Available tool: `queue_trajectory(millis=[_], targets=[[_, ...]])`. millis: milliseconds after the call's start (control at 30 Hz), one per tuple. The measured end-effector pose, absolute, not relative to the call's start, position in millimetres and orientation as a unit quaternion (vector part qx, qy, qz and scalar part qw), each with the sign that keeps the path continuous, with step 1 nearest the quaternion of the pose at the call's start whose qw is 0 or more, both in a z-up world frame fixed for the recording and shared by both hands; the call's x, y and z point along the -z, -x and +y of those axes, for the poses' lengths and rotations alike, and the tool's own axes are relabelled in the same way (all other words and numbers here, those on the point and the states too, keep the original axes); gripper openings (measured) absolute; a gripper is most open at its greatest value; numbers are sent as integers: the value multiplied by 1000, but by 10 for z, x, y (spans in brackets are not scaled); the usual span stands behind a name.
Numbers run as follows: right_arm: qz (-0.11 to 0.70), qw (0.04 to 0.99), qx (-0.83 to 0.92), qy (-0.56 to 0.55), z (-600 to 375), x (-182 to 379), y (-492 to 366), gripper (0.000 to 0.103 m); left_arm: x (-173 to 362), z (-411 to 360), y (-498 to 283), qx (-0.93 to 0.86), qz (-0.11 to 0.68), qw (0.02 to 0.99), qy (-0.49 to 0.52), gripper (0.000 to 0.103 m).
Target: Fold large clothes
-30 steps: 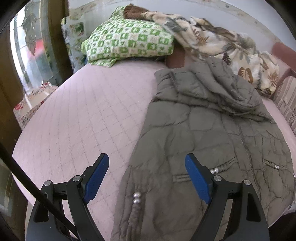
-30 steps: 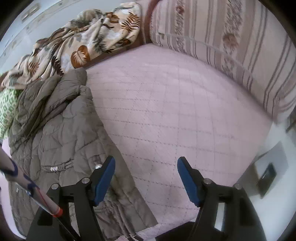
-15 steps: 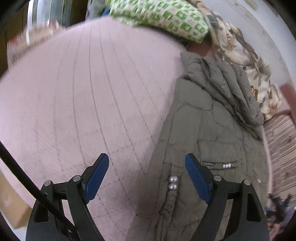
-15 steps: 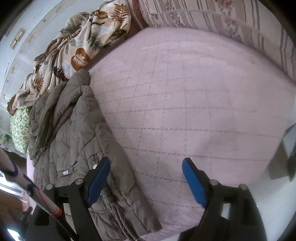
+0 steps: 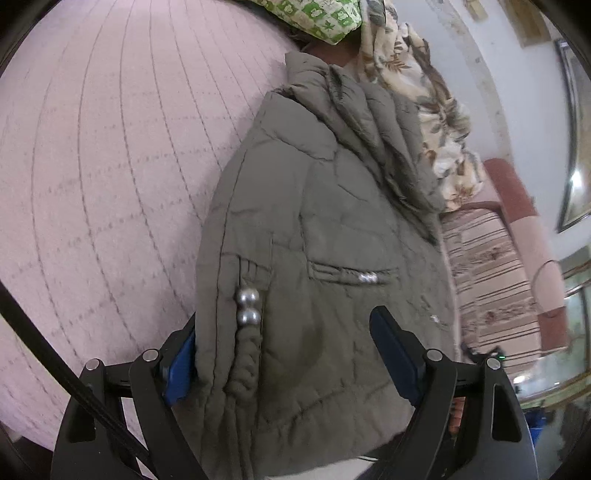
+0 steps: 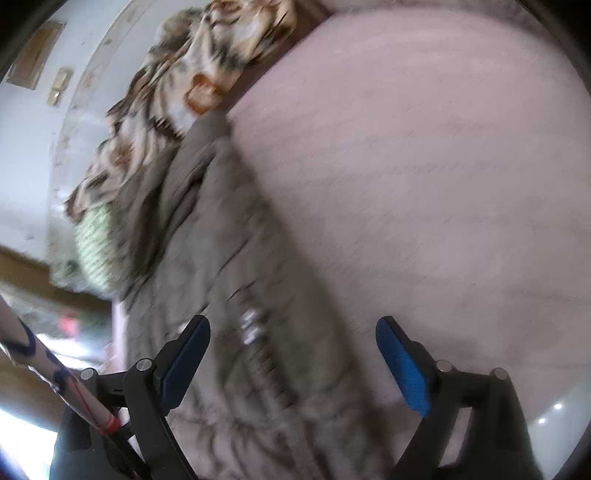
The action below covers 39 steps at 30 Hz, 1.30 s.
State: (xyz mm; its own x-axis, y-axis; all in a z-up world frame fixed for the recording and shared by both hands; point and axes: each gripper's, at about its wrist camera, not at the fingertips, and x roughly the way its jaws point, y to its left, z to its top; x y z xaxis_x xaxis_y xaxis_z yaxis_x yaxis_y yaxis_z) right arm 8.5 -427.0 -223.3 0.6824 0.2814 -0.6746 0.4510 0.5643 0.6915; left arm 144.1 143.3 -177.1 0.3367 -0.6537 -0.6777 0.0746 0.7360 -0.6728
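Observation:
An olive quilted jacket point(image 5: 332, 229) lies flat on the pink quilted bed cover point(image 5: 92, 166), hood toward the pillows. My left gripper point(image 5: 288, 360) hangs low over its near hem, jaws wide. The hem corner with two silver beads point(image 5: 247, 306) sits between the blue pads point(image 5: 393, 354), and the cloth hides part of the left pad. In the blurred right wrist view the jacket point(image 6: 229, 295) fills the left half. My right gripper point(image 6: 293, 363) is over the jacket's right hem edge. Its jaws are opening, with the cloth between them and not pinched.
A green checked pillow point(image 5: 317, 18) and a leaf-print blanket point(image 5: 424, 110) lie at the head of the bed. A striped cushion point(image 5: 487, 277) runs along the far side. Bare pink cover point(image 6: 424, 166) spreads to the right of the jacket. A black cable point(image 5: 37, 332) crosses the lower left.
Both grippers have sunk toward the jacket's near hem and tipped downward. The left one slid right over the jacket's edge. The right jaws have spread wider.

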Motion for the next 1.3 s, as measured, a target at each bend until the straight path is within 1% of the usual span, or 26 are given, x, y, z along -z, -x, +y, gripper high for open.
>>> queue_trajectory(millis=[200, 300, 467, 567, 733, 800, 867, 900, 967, 1000, 1033, 1067, 1100, 1133, 1167, 1200, 1267, 1300], targets=[[405, 789, 26, -461, -4087, 2263, -94, 93, 1816, 1552, -1354, 251, 526, 750, 314, 83], [403, 784, 14, -472, -4057, 2281, -40, 89, 1841, 1585, -1283, 259, 526, 741, 328, 83], [410, 772, -16, -485, -4015, 2342, 46, 76, 1867, 1555, -1231, 265, 527, 735, 334, 83], [421, 773, -25, -474, -3940, 2343, 48, 74, 1892, 1582, -1268, 260, 526, 729, 354, 83], [433, 782, -28, -448, -3820, 2328, 44, 74, 1858, 1498, -1272, 263, 526, 740, 327, 83], [434, 782, -32, -445, -3792, 2335, 43, 72, 1843, 1459, -1254, 271, 524, 743, 315, 83], [433, 781, -41, -449, -3759, 2344, 37, 66, 1842, 1447, -1232, 279, 523, 743, 311, 83], [433, 780, -47, -450, -3741, 2350, 35, 65, 1844, 1438, -1225, 282, 524, 742, 309, 83], [435, 779, -51, -448, -3709, 2358, 23, 61, 1855, 1392, -1222, 285, 528, 740, 304, 73], [439, 780, -50, -443, -3683, 2363, 15, 61, 1870, 1378, -1216, 281, 532, 741, 299, 69], [442, 781, -48, -439, -3667, 2364, 4, 61, 1885, 1348, -1220, 271, 538, 745, 287, 56], [444, 783, -44, -435, -3657, 2365, 1, 61, 1899, 1324, -1223, 256, 546, 749, 274, 46], [445, 785, -39, -430, -3641, 2363, -5, 61, 1900, 1322, -1223, 246, 550, 750, 272, 43], [445, 788, -31, -425, -3631, 2358, -5, 55, 1899, 1328, -1227, 240, 553, 749, 276, 37], [446, 790, -20, -420, -3630, 2356, 2, 44, 1897, 1340, -1227, 232, 556, 746, 283, 34], [445, 791, -14, -419, -3631, 2357, 12, 41, 1888, 1347, -1220, 224, 559, 745, 288, 33], [438, 798, -7, -414, -3608, 2319, 35, 32, 1826, 1345, -1188, 212, 557, 751, 283, 28], [435, 803, -4, -408, -3589, 2285, 47, 31, 1769, 1326, -1164, 207, 554, 758, 274, 27]])
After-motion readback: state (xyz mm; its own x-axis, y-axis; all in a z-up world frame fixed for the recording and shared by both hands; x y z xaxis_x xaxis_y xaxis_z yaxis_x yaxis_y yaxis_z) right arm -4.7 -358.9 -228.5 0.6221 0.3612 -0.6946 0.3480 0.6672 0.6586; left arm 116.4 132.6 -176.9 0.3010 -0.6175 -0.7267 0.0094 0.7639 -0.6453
